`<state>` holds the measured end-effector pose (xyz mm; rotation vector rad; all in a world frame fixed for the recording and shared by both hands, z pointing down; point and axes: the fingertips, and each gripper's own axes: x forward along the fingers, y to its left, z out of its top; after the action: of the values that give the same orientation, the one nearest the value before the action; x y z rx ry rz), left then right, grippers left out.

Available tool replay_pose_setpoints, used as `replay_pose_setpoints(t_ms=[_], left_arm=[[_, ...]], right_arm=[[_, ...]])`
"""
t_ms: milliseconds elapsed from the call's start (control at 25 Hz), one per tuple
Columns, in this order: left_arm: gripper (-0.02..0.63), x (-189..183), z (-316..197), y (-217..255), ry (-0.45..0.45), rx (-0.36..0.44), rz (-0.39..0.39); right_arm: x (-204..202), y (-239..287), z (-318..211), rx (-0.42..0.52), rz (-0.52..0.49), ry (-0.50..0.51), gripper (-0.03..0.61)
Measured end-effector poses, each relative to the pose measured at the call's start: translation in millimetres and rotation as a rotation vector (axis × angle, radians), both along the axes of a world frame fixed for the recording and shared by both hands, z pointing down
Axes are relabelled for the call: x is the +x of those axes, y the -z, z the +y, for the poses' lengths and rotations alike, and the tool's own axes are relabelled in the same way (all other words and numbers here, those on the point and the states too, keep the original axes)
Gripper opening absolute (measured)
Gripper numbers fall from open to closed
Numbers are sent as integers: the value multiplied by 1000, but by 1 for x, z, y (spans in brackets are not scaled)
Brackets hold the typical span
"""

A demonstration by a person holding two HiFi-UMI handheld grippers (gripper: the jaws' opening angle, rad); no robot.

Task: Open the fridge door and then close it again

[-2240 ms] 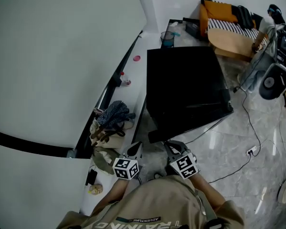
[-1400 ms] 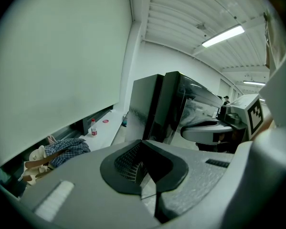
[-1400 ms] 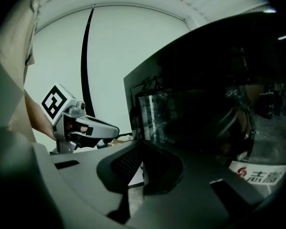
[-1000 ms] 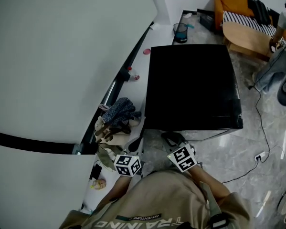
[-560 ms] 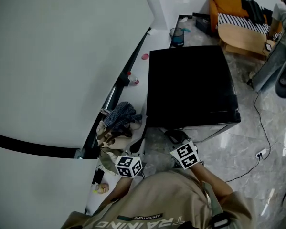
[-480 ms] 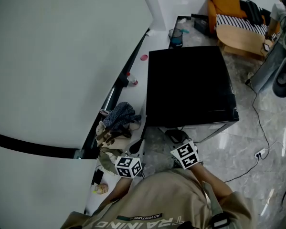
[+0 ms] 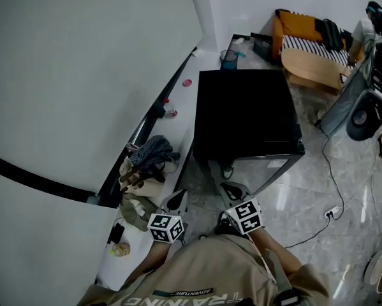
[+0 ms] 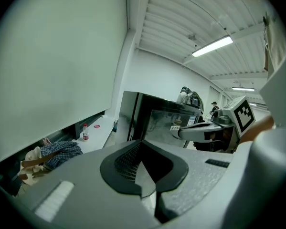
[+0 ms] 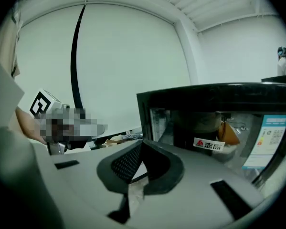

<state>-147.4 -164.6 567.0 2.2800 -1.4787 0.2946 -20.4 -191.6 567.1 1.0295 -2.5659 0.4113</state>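
The marble floor (image 7: 318, 183) carries the fridge (image 7: 245, 110). Left of the fridge, a white ledge (image 7: 183, 110) holds a small bottle (image 7: 170, 111), a pink lid (image 7: 186, 82) and a crumpled cloth (image 7: 150, 152).

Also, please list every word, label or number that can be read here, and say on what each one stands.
"志高", next to a red logo: on a white sticker on the fridge door.
"ADVENTURE": on a dark strip on the back of the person's shirt.
Blue label on the fridge door: the print is too small to read.
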Motion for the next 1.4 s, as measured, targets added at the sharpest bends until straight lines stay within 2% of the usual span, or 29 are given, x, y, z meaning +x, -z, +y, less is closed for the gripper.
replay_pose_setpoints(t_ms=[280,600,760,1040,1200,1320,1400], left_arm=[[1,-5,29,15,22,44,17],[2,-4,52,38,34,128,29],[0,-3,68,39,19,142,19],[2,2,89,39,-7,172,-5],[0,1,99,41,12,154,57],[0,-3,104,43,32,152,50],[0,-2,105,45,46,145,76]], right_arm=[[4,26,32,49,-3,-21,-5],[8,66,65,177,-53,-27,-5],[8,78,86,221,-67,-43,-5],[16,74,115,230,-58,-67,-5],[15,69,125,217,-81,-54,-5],[11,69,128,220,-81,-36,-5],[10,70,127,223,-84,-23,-5]])
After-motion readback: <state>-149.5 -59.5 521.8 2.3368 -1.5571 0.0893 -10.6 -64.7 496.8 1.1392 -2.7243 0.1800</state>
